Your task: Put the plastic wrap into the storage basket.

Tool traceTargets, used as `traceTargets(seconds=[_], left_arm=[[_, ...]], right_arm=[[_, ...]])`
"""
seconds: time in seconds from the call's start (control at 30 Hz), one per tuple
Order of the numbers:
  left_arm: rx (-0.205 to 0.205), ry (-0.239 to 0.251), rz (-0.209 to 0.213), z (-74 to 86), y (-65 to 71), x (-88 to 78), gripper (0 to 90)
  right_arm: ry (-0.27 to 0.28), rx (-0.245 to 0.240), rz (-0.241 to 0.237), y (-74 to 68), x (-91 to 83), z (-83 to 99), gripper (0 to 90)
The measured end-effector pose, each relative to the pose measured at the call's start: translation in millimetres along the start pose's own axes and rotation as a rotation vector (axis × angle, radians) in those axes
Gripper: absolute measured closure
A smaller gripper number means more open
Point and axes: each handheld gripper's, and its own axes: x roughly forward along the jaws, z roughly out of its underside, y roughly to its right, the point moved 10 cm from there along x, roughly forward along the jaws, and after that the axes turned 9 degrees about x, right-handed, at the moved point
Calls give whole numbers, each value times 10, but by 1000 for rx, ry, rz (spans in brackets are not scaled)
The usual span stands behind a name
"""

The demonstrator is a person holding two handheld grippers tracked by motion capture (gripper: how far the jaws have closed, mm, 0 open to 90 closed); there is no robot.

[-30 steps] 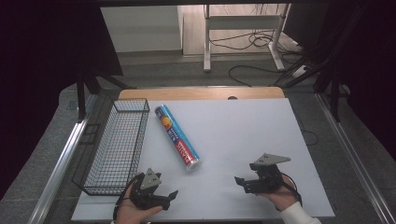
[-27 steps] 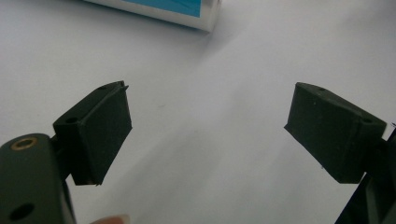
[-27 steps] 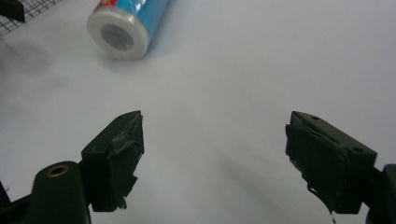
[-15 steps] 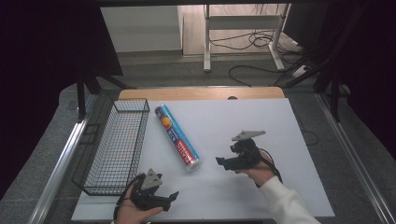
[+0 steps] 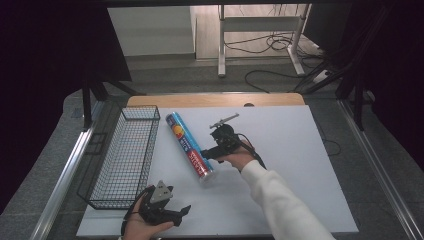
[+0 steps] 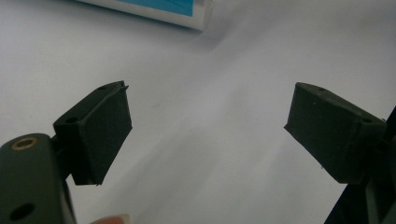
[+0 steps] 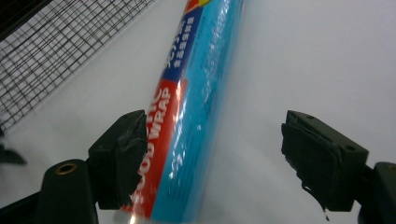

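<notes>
A blue and red roll of food wrap (image 5: 190, 147) lies slantwise on the white table top (image 5: 290, 165), just right of a black wire basket (image 5: 140, 108). My right gripper (image 5: 206, 154) has come up to the near half of the roll from the right. In the right gripper view the roll (image 7: 196, 116) lies between the jaws, against the left pad, while the right pad stands clear of it. These jaws (image 7: 215, 128) have just been opening. My left gripper (image 5: 185, 212) rests open near the front edge with nothing in it (image 6: 208, 107); the roll's end (image 6: 159, 9) lies beyond it.
The basket mesh (image 7: 56, 56) is close on the far side of the roll. A wooden strip (image 5: 215, 100) borders the table at the back. Beyond it are a metal stand (image 5: 260, 25) and cables on the floor (image 5: 280, 45).
My right gripper has travelled from the front right of the table leftward and away to the roll, which now lies between its jaws. The left gripper has stayed where it was.
</notes>
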Motion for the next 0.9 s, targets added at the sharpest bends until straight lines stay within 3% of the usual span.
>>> traceTargets(seconds=[0.3,0.53,0.9], left_arm=[[-4,2,3,5,-4,0,137],[3,0,12,-7,19,13,137],[4,-3,18,8,0,11,137]], right_arm=[[-33,14,7,-100,315,-243,214],[-92,22,24,-139,686,-382,209],[-168,24,60,-171,1003,-405,208]])
